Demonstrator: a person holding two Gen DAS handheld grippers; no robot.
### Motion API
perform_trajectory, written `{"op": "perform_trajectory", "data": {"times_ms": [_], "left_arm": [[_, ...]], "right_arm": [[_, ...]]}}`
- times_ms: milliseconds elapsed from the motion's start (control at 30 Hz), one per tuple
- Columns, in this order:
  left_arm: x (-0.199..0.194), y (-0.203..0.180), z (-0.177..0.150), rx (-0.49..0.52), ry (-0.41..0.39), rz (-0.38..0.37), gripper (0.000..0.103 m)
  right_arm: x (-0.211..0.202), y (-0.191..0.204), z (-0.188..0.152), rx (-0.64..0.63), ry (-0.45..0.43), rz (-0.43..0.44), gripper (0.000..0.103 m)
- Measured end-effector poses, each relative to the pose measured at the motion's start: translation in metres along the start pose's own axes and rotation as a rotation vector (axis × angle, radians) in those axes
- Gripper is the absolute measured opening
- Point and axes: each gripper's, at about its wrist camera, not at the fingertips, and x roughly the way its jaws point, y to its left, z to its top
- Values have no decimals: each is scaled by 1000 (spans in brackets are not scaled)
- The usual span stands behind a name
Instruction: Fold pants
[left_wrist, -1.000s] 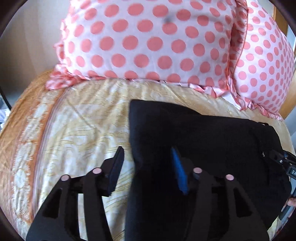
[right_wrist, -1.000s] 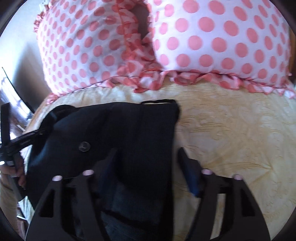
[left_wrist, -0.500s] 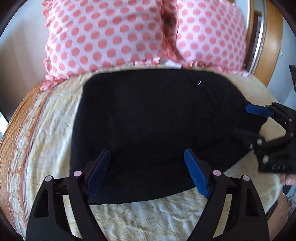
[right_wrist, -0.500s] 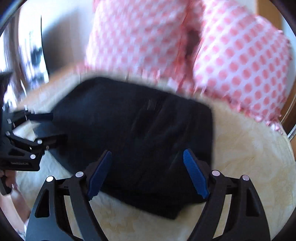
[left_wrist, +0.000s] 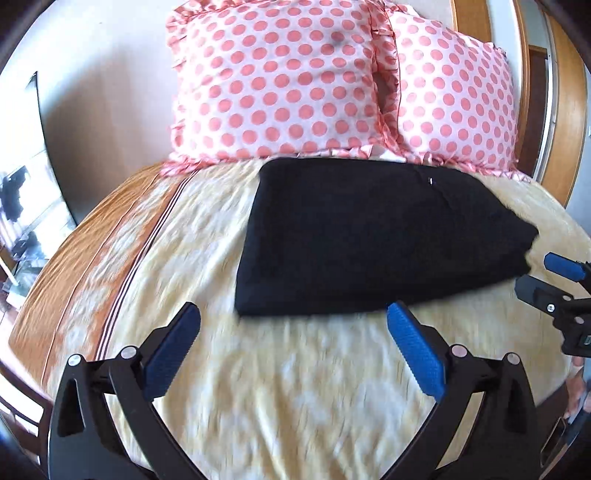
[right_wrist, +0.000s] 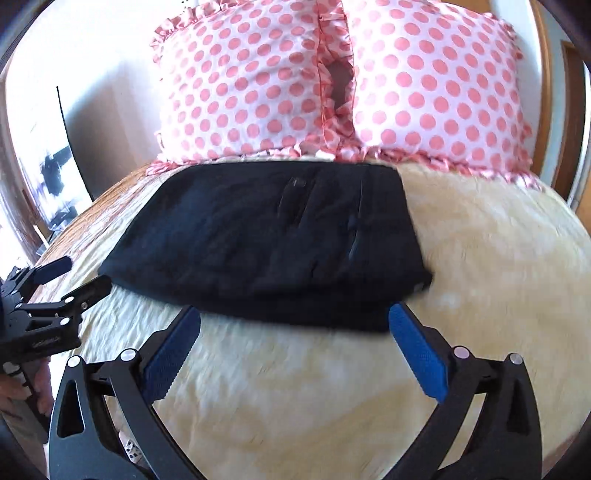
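Note:
The black pants (left_wrist: 362, 236) lie folded into a flat rectangle on the yellow bedspread, just below the pillows; they also show in the right wrist view (right_wrist: 273, 240). My left gripper (left_wrist: 293, 325) is open and empty, above the bedspread just short of the pants' near edge. My right gripper (right_wrist: 293, 326) is open and empty, at the pants' near edge. The right gripper shows at the right edge of the left wrist view (left_wrist: 554, 280). The left gripper shows at the left edge of the right wrist view (right_wrist: 62, 280).
Two pink polka-dot pillows (left_wrist: 280, 81) (left_wrist: 458, 99) stand against the wall behind the pants. The yellow bedspread (left_wrist: 295, 369) has an orange border (left_wrist: 85, 251) on the left. A wooden frame (left_wrist: 569, 110) stands at the right.
Both grippers have let go of the pants and pulled back toward me. The folded pants now lie alone on the bed, farther from both cameras.

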Motion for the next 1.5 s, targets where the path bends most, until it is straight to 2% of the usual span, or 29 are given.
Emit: {"op": "perform_trajectory", "data": {"times_ms": [233,367,633,767,1000,1500], "left_arm": [[1,1,-29,7,40,39,101],[6,4,-36,-9,64,24,101],[9,5,-34,-24,60,5,101],[10,6,-35,-43,55,-9,101],[7,5,-38,-50,24,-4,101],[7,5,-39,-52,21,-4,101]], "right_arm": [[6,21,-21,-18,-4,-55,102],[9,21,-27,0,21,-52,102],[9,21,-30,25,12,-84,102],[10,30,-35,-19,0,-145,102],[7,29,-39,-6,-24,-150,102],[6,29,-40,-7,-35,-148,102]]}}
